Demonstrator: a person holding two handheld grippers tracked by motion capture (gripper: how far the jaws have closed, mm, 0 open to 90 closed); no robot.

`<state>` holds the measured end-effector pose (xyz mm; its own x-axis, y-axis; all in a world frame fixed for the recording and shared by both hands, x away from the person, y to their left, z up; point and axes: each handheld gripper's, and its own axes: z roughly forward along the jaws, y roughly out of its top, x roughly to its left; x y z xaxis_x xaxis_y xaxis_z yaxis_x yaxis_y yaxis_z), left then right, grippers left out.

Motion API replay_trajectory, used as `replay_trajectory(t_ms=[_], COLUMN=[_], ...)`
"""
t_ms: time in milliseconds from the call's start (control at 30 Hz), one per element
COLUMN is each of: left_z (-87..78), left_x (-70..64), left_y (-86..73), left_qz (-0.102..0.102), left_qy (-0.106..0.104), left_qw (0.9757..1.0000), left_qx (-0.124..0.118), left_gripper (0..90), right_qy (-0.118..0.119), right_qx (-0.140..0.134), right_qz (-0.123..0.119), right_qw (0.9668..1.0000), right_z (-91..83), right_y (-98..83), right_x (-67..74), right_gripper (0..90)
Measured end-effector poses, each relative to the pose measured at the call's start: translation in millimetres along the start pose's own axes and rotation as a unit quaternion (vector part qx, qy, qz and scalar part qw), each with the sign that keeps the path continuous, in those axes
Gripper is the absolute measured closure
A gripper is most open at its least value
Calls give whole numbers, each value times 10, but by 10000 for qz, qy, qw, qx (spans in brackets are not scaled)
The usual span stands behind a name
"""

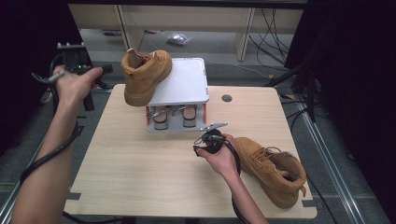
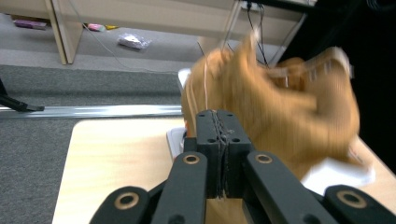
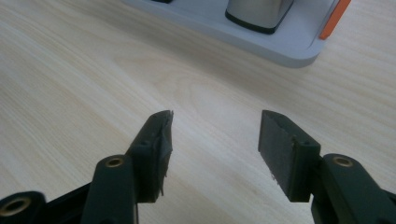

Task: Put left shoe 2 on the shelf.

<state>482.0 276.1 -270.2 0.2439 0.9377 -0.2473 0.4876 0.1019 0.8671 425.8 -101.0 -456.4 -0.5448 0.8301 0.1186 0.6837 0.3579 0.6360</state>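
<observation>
A tan boot (image 1: 144, 74) stands on the top shelf of a grey two-level rack (image 1: 187, 81), its heel hanging over the shelf's left edge. My left gripper (image 1: 106, 69) hovers off the table's left side, level with that boot and pointing at it. In the left gripper view its jaws (image 2: 218, 122) are pressed together with nothing between them, and the boot (image 2: 289, 112) is blurred just beyond. A second tan boot (image 1: 273, 168) lies on the table at the right. My right gripper (image 1: 201, 142) rests low beside it, open (image 3: 215, 135) over bare wood.
The rack's lower level holds a pair of small shoes (image 1: 161, 116); its grey base (image 3: 280, 44) lies just ahead of the right jaws. A cable hole (image 1: 227, 98) sits behind the rack. Cables run along the floor at the right (image 1: 303, 107).
</observation>
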Motion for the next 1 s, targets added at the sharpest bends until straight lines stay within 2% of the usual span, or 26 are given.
replay_trajectory(t_ms=[100, 167, 200, 233, 267, 300, 333, 367, 433, 500, 567, 667, 767, 900, 1000], left_z=[-34, -31, -27, -16, -11, -12, -18, -20, -10, 6, 9, 18, 44, 74, 119], left_x=[11, 31, 39, 49, 56, 69, 84, 94, 109, 110, 92, 40, 14, -45, -120], left_y=[-240, -418, -475, -554, -592, -630, -664, -684, -716, -741, -765, -812, -868, -916, -965], left_qz=[62, 53, 61, 6, -81, -155, -116, -57, -27, 32, 125, 329, 516, 576, 618], left_qy=[-112, -214, -240, -192, -147, -86, 63, 131, 124, 135, 26, -100, -221, -323, -413], left_qw=[9999, 9996, 9995, 9997, 9998, 9998, 9999, 9999, 9999, 9999, 9999, 9994, 9984, 9977, 9968], left_qx=[-9, -158, -191, -132, -98, -69, -33, -20, 9, 26, -4, 9, 12, 138, 300], left_gripper=[889, 875, 842, 805, 701, 635, 585, 560, 553, 544, 576, 630, 749, 884, 897], right_qy=[3, 24, 18, 23, 26, 22, 21, 26, 11, 24, -21, 4, 3, -10, 0], right_qx=[-4, 20, -10, -10, -4, 3, 8, 15, -29, -4, -94, -62, -53, -51, -54], right_qz=[46, 103, 17, -10, 18, 11, 8, -12, -62, 6, -97, -75, -63, -44, -61], right_qw=[10000, 9999, 10000, 10000, 10000, 10000, 10000, 10000, 10000, 10000, 9999, 10000, 10000, 10000, 10000], right_z=[-4, -11, -8, -7, -5, -4, -3, -4, -3, -10, -4, -9, -15, -21, -16], right_y=[3, 8, 10, 11, 9, 8, 7, 6, 8, 12, 17, 15, 9, 7, 8], right_x=[18, 35, 23, 22, 26, 27, 28, 27, 22, 33, 21, 22, 19, 16, 19], right_gripper=[504, 522, 531, 534, 533, 534, 533, 533, 532, 531, 528, 527, 526, 527, 524])
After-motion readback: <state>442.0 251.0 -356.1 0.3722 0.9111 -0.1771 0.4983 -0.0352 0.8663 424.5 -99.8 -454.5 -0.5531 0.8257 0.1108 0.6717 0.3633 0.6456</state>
